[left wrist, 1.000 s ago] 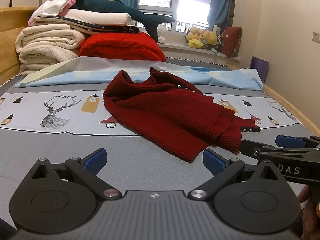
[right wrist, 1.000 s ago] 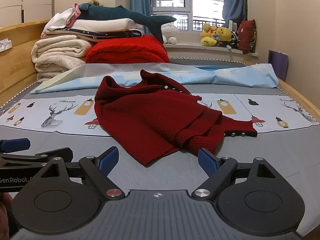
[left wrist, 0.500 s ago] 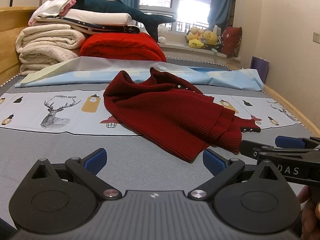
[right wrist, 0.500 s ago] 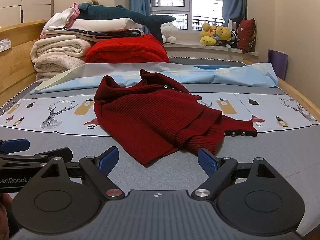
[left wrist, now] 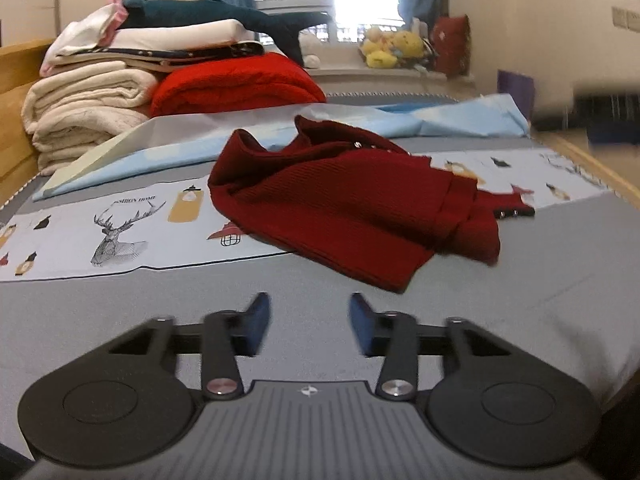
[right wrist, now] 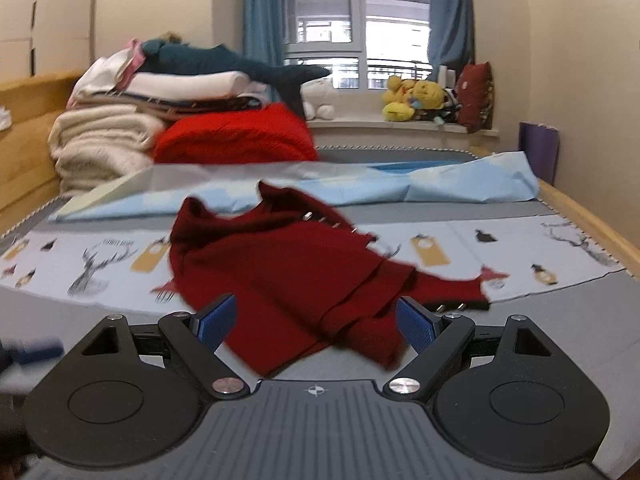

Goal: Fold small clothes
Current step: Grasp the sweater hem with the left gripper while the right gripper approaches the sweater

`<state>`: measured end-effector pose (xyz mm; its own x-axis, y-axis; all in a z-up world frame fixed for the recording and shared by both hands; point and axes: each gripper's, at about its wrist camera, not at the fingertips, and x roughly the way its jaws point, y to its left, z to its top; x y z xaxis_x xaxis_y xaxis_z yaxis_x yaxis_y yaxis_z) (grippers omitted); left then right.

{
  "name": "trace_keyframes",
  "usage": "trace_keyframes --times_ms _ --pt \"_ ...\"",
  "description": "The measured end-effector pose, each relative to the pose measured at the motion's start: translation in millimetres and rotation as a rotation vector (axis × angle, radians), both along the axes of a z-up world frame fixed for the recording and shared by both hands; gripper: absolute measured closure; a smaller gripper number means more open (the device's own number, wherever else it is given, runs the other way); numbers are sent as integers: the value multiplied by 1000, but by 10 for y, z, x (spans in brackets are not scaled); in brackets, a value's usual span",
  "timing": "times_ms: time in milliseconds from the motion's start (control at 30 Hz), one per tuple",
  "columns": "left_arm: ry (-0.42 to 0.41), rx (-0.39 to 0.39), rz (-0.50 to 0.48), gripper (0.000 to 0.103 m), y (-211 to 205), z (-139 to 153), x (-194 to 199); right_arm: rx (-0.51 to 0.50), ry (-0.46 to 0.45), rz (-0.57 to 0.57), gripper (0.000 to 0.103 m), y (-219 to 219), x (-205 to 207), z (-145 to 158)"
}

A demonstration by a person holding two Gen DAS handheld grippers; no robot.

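Flanking crumpled red cardigan (right wrist: 288,280): left tongs (left wrist: 306,326) half-closed on nothing, right tongs (right wrist: 316,322) wide, empty.

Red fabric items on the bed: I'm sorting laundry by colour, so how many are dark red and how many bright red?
Dark red: 1, the crumpled knit garment
Bright red: 1, the folded blanket
Total: 2
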<state>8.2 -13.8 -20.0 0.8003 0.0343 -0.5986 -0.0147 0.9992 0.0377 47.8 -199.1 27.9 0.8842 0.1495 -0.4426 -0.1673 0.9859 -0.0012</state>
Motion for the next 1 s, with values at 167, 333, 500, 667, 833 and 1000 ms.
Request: trace_keyframes --times_ms 167,333,500,667,833,1000 --pt "95 -78 3 62 44 -87 186 -73 -132 59 37 -313 249 273" --pt "138 -118 71 62 -29 -242 671 -9 -29 -29 71 -669 471 72" --pt "190 -174 153 55 -105 -562 1326 43 -63 -52 61 -933 503 118" --pt "231 -241 218 40 -114 -843 1850 79 -40 -73 61 -1204 542 110" --pt "327 -360 300 41 -198 -1059 2202 97 -32 -85 61 -1426 551 118" --pt "355 -165 231 69 -471 -1101 2357 119 -15 -105 61 -1538 554 97"
